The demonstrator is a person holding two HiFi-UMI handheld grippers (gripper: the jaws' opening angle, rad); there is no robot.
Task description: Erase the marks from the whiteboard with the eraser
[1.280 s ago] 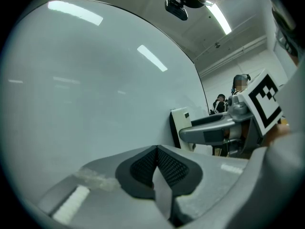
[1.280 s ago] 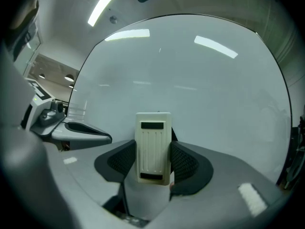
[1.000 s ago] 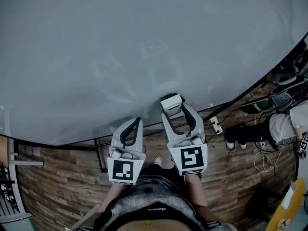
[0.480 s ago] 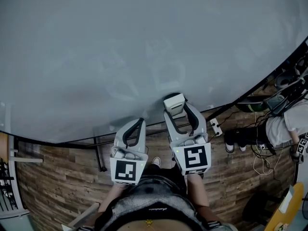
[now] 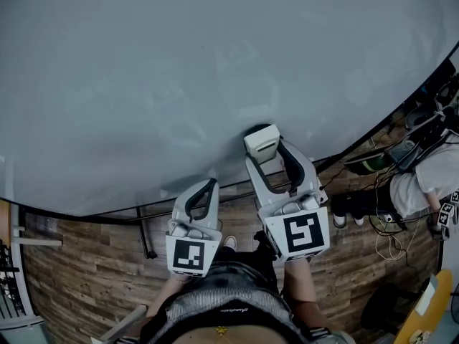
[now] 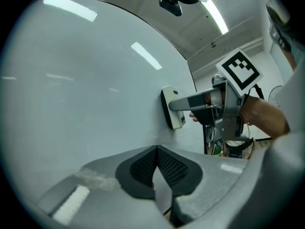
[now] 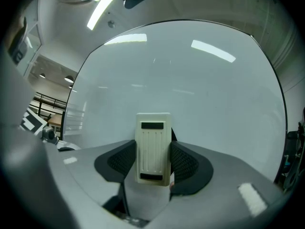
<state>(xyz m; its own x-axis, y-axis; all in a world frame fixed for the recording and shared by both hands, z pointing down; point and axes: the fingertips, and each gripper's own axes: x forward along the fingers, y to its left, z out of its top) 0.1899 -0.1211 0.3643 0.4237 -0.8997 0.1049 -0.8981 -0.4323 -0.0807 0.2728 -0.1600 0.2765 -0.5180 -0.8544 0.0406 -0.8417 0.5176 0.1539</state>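
The eraser (image 5: 259,143) sits clamped between the jaws of the right tool (image 5: 269,156), its felt side pressed flat against the whiteboard (image 5: 179,70) just ahead of that tool's tips. The right gripper view shows it best: the cream plastic back of the eraser (image 7: 153,147) stands upright, gripped by the ribbed pads on both long edges, with the board filling everything beyond. The left gripper view gives the side profile that the other views lack, with the eraser (image 6: 172,108) touching the board face and a dark felt layer against the surface, the right tool's marker cube (image 6: 240,68) behind it.

The left tool (image 5: 208,185) hangs beside and below the right one, close to the board's lower edge. Its own view shows its jaws (image 6: 156,151) brought together with nothing between them.

Only the head view takes in the wooden floor (image 5: 86,278) under the board and a seated person (image 5: 423,185) well off to the right tool's side. Both gripper views show ceiling lights reflected in the board.
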